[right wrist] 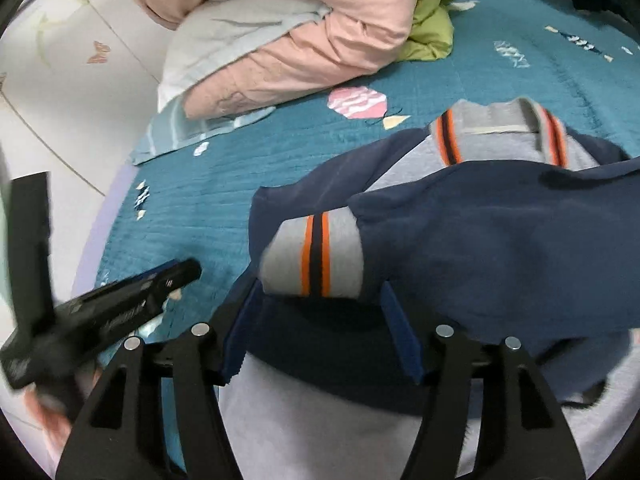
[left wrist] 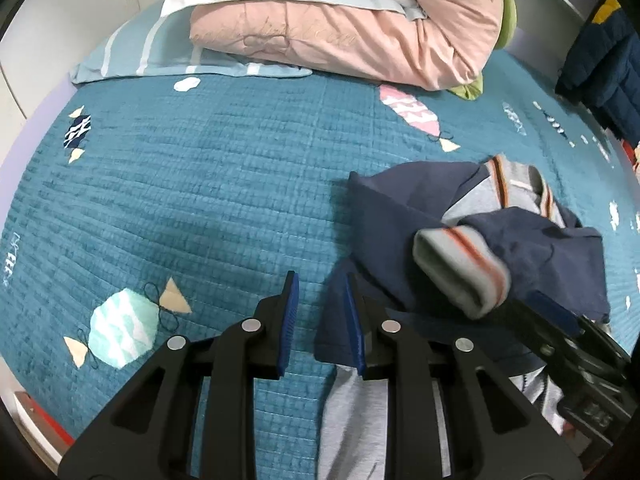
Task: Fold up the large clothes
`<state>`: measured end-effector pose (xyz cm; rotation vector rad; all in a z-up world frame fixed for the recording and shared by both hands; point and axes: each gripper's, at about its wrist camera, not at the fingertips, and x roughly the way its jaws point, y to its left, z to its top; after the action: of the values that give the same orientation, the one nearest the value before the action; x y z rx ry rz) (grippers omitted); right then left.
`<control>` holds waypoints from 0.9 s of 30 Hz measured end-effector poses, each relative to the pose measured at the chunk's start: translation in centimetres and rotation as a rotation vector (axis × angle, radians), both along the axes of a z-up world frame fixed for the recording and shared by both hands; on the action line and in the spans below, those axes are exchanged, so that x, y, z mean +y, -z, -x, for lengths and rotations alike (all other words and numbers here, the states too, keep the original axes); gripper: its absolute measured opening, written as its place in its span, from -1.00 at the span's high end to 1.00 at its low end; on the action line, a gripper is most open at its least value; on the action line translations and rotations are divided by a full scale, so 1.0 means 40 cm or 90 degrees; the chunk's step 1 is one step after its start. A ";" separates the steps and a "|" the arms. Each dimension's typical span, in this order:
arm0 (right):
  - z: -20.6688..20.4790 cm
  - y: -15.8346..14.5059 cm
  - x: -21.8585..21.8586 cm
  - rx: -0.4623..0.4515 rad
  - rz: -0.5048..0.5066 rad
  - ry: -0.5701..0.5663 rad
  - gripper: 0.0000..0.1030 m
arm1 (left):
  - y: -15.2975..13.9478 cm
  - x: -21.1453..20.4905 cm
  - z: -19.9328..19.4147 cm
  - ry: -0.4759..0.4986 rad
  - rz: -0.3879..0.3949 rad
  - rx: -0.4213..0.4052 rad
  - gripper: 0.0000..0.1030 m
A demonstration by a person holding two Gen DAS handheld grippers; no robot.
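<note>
Right wrist view has the right tool spread wide under the jacket's striped cuff, left tool spread too, pinching nothing, over the bed.

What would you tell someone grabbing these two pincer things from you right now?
Left gripper: open, empty, over the teal quilt at the jacket's edge.
Right gripper: open, with the striped grey cuff lying between its fingers; no clear grip.
The navy and grey jacket lies on the bed, one sleeve brought across its body.
Left: other sleeve, then fold the body.
</note>
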<state>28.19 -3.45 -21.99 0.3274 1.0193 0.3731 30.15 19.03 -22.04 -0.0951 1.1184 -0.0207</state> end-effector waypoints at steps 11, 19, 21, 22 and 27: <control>0.019 0.002 -0.330 0.005 0.225 0.206 0.57 | -0.040 -0.247 -0.002 0.131 -0.018 -0.054 0.54; 0.027 0.187 -0.525 0.153 0.261 0.284 0.81 | 0.151 -0.261 -0.052 0.099 -0.065 0.019 0.53; 0.018 0.163 -0.513 0.143 0.272 0.274 0.80 | 0.141 -0.263 -0.060 0.102 -0.068 0.036 0.52; 0.016 0.152 -0.510 0.134 0.264 0.270 0.76 | 0.126 -0.264 -0.061 0.104 -0.069 0.031 0.52; -0.045 0.100 -0.502 0.098 0.221 0.263 0.76 | 0.091 -0.251 -0.075 0.094 -0.053 0.017 0.52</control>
<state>30.01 -23.55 -26.01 0.2465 1.1140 -0.2039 33.15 9.01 -25.70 0.0615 1.1492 -0.1048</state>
